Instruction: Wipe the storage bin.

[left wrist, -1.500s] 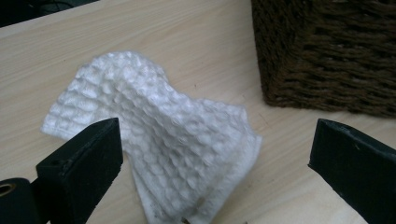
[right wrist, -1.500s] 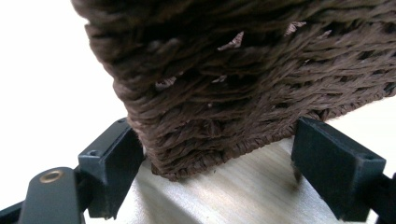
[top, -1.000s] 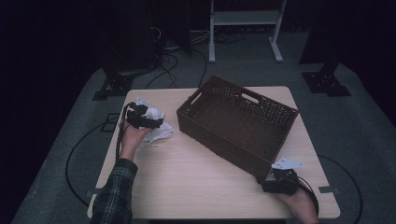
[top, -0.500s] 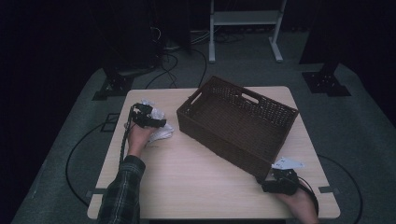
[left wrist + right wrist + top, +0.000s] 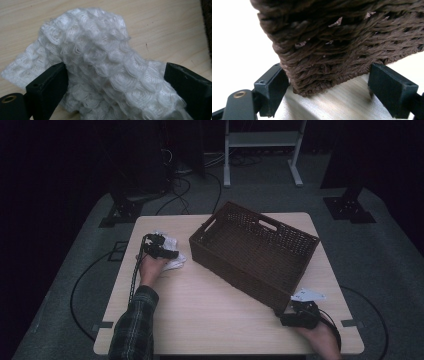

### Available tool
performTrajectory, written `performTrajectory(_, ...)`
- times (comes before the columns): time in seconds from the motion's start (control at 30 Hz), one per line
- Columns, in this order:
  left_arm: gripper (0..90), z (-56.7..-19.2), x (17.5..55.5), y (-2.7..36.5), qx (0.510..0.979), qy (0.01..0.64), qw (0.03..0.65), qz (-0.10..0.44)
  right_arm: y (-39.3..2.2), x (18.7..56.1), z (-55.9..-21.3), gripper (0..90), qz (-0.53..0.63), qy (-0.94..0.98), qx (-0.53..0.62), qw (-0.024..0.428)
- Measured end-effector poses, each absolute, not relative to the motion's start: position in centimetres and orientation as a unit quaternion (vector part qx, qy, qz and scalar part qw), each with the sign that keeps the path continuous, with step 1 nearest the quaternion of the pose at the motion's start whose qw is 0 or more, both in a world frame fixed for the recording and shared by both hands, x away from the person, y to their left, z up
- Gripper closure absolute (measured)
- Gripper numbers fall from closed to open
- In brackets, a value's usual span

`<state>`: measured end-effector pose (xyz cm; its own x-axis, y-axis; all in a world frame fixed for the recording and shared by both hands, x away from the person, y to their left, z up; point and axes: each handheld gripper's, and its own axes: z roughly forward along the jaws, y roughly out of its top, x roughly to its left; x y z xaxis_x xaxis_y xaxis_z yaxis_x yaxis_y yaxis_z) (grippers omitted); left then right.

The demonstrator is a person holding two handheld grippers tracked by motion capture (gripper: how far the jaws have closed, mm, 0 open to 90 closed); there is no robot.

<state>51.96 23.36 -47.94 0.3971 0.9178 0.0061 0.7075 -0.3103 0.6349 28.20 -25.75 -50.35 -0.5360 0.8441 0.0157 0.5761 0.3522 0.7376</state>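
A white knitted cloth (image 5: 173, 263) lies crumpled at the table's left side. My left gripper (image 5: 159, 249) is down on it, and the cloth (image 5: 100, 47) bulges up between the two black jaws of that gripper (image 5: 115, 68). These jaws have just been closing, but they still stand wide and do not squeeze the cloth. A brown woven basket (image 5: 235, 270) stands slanted across the table's middle and right. At its near corner, my right gripper (image 5: 287, 316) has its jaws on either side of the basket's (image 5: 337, 37) lower edge, closed against the weave.
The wooden table (image 5: 210, 310) has bare room in front between the two hands. Cables trail from both grippers over the table's edges. A white metal stand (image 5: 260, 140) and dark equipment bases stand on the floor behind the table.
My left hand has come down onto the white cloth, which now sits between its jaws. The right hand and the basket have not moved.
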Motion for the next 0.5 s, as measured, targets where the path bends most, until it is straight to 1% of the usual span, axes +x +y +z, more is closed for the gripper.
performTrajectory(0.2, 15.7, -47.88, 51.85, 23.54, 0.793, 0.51, 0.285, 0.173, -25.75, 28.2, -50.35, 16.5, 0.357, 0.801, 0.443, 0.188)
performTrajectory(0.47, 43.1, -47.31, 51.47, 23.65, 0.807, 0.493, 0.285, 0.157, -25.75, 28.2, -50.35, 16.6, 0.357, 0.8, 0.444, 0.188)
performTrajectory(0.5, 50.8, -47.24, 51.38, 23.65, 0.81, 0.489, 0.285, 0.154, -25.75, 28.2, -50.35, 16.6, 0.357, 0.8, 0.444, 0.188)
